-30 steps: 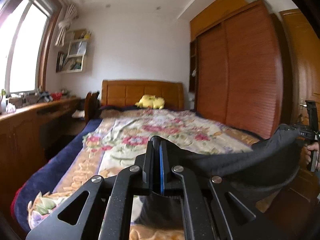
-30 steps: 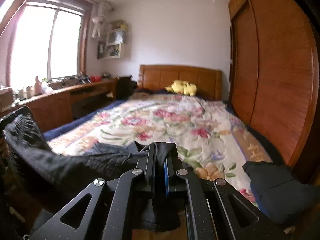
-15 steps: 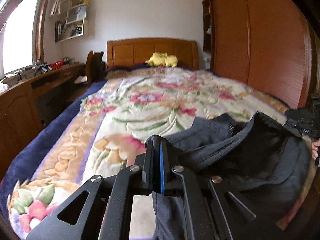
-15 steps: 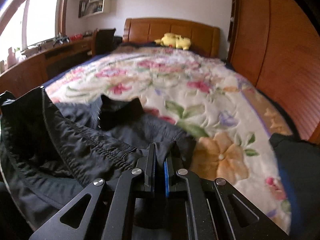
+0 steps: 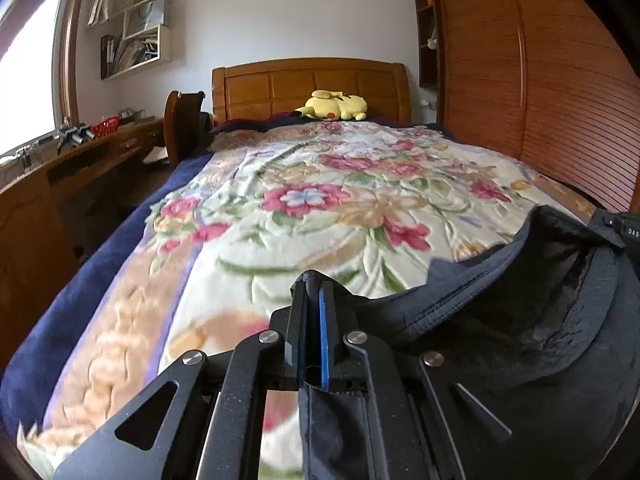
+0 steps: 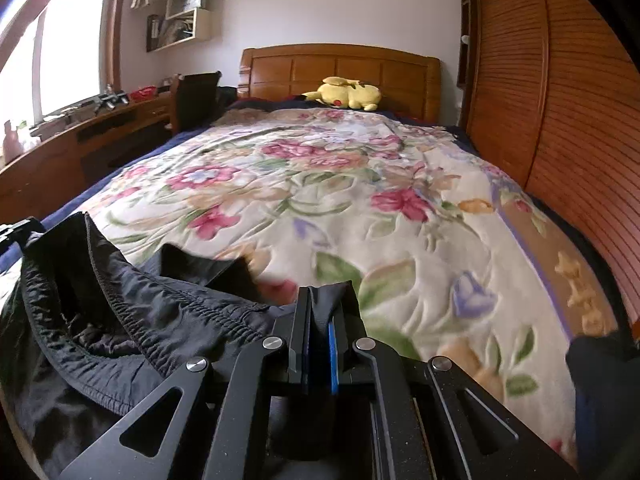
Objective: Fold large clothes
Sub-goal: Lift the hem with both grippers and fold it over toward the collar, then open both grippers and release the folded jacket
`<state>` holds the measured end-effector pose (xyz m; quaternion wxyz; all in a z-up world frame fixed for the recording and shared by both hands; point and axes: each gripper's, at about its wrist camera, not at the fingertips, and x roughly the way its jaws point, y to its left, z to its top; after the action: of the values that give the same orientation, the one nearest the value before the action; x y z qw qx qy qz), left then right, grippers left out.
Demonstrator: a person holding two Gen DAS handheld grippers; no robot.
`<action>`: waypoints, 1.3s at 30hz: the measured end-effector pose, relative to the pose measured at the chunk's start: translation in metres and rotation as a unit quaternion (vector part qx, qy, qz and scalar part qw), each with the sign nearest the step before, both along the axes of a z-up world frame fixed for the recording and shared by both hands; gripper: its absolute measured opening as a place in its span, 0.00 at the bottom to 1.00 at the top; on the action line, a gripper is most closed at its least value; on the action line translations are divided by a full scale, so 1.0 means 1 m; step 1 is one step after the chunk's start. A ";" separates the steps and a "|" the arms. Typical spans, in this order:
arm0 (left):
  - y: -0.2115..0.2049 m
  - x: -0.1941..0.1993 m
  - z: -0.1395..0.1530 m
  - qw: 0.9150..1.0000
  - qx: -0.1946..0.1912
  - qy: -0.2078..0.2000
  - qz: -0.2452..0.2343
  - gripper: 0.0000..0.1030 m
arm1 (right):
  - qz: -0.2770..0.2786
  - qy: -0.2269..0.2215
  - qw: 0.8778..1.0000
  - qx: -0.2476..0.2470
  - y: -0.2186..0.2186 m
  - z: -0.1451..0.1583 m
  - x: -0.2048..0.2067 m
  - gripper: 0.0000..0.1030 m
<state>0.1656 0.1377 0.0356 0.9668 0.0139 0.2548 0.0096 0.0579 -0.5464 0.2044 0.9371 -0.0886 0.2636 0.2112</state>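
Both grippers are closed on the same dark garment. Left gripper [image 5: 314,280], black with a blue pad inside one finger, pinches an edge of the black fabric garment [image 5: 500,320]; the cloth comes out between the shut fingers and hangs down under them. Right gripper [image 6: 324,292], of the same black build with a blue pad, pinches another edge of the garment [image 6: 132,316], and a fold of cloth sits between its closed fingers.

Between the two grippers the garment opens like a wide pocket, with an elastic gathered hem and a darker lining inside. Its lower part lies on the near end of the floral blanket [image 5: 320,208], cream with pink flowers and green leaves, that covers the bed. In the left view the garment fills the right lower side; in the right view it fills the left lower side. At the right lower edge of the right view there is another dark cloth pile [image 6: 600,384], blurred.

Farther away, a yellow plush toy [image 5: 332,106] lies by the wooden headboard [image 5: 308,80]. A wooden louvred wardrobe [image 5: 540,80] stands along the right side and a wooden desk [image 5: 92,152] under the window on the left.
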 end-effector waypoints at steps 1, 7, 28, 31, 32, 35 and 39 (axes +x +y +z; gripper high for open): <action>0.000 0.008 0.002 1.000 0.004 -0.001 0.002 0.05 | -0.004 0.002 1.000 -0.002 0.005 0.000 0.010 0.06; 0.001 0.045 -0.002 0.999 0.014 0.023 0.017 0.05 | -0.025 0.014 0.999 -0.016 0.034 -0.019 0.060 0.06; -0.045 -0.042 0.010 0.998 -0.038 0.001 -0.046 0.76 | -0.002 0.021 0.999 -0.030 0.017 -0.018 0.026 0.77; -0.056 -0.058 0.003 0.997 -0.053 0.004 -0.054 0.76 | 0.003 0.029 0.999 -0.043 0.018 -0.022 0.026 0.77; -0.058 -0.061 0.000 0.997 -0.056 0.006 -0.055 0.76 | 0.003 0.032 0.998 -0.045 0.018 -0.021 0.028 0.77; -0.063 -0.070 -0.009 0.997 -0.057 0.013 -0.054 0.76 | -0.002 0.043 0.998 -0.051 0.019 -0.023 0.039 0.77; -0.066 -0.075 -0.022 0.997 -0.049 0.019 -0.049 0.76 | -0.012 0.075 0.996 -0.053 0.022 -0.032 0.063 0.77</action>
<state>0.0903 0.0714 0.0132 0.9605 -0.0207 0.2727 -0.0507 0.1207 -0.5248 0.1721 0.9113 -0.1185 0.3447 0.1914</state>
